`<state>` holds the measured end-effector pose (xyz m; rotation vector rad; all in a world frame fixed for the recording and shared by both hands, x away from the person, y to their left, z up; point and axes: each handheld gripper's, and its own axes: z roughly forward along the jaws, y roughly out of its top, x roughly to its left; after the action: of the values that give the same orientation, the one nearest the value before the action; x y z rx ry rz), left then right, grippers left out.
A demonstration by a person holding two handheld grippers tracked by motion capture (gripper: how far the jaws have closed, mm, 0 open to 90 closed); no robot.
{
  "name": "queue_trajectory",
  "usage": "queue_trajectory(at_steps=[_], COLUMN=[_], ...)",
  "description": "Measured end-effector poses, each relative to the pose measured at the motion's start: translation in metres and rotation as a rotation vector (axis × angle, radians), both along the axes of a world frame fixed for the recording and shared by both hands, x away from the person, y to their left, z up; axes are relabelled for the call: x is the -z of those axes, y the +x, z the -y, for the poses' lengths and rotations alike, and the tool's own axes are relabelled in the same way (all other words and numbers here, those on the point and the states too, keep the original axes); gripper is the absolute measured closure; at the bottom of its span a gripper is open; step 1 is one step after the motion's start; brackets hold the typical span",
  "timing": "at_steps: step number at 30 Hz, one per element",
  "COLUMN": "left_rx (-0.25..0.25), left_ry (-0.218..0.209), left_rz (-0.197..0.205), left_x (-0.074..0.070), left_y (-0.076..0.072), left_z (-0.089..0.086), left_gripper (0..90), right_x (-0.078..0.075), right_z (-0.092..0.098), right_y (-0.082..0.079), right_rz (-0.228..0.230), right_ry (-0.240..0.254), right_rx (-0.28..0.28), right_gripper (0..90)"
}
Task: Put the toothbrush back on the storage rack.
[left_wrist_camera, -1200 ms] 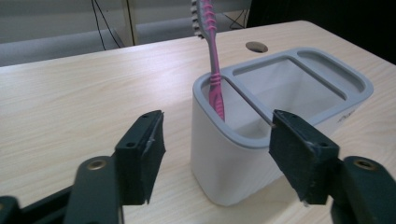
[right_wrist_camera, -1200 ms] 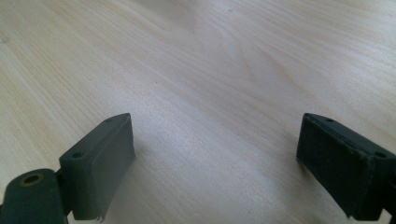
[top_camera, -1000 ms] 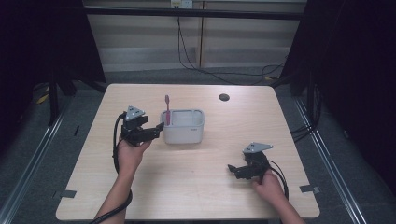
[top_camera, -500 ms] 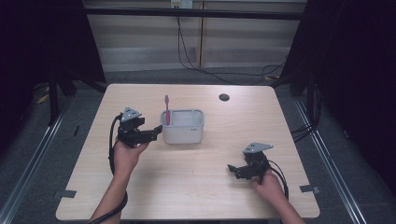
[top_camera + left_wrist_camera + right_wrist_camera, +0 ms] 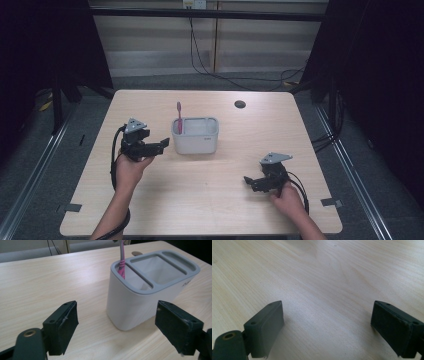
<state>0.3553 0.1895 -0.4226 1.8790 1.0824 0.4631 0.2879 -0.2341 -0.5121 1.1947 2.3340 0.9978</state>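
Note:
A white holder with a grey rim stands mid-table, divided into compartments. A pink toothbrush stands upright in its leftmost slot. My left gripper is open just left of the holder and points at it without touching. In the left gripper view the holder sits just ahead between the spread jaws of the left gripper, and the toothbrush rises from the near slot. My right gripper rests open near the front right of the table. In its own view the right gripper has bare wood between its pads.
The light wooden table has a dark round hole near its far edge. Black cables run along the floor behind the table. Dark curtains stand on both sides.
My left gripper has drifted slightly toward the near edge, away from the holder. The right gripper and the toothbrush have not moved.

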Motion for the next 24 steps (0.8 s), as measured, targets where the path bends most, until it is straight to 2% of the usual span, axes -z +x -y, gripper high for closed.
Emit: queue_trajectory(at_steps=[4,15,24], left_rx=[0.003,0.017,0.006], left_ry=[-0.016,0.002,0.004], left_rz=[-0.008,-0.03,-0.048], left_x=[0.003,0.013,0.021], left_y=[-0.001,-0.005,-0.007], left_z=[-0.003,-0.012,-0.021], left_gripper=[17.8,17.1,16.5], right_x=[0.0,0.0,0.0], right_z=[0.0,0.0,0.0], right_y=[0.0,0.0,0.0], right_rz=[0.0,0.0,0.0], right_ry=[0.0,0.0,0.0], right_rx=[0.0,0.0,0.002], right_gripper=[10.3,10.3,10.3])
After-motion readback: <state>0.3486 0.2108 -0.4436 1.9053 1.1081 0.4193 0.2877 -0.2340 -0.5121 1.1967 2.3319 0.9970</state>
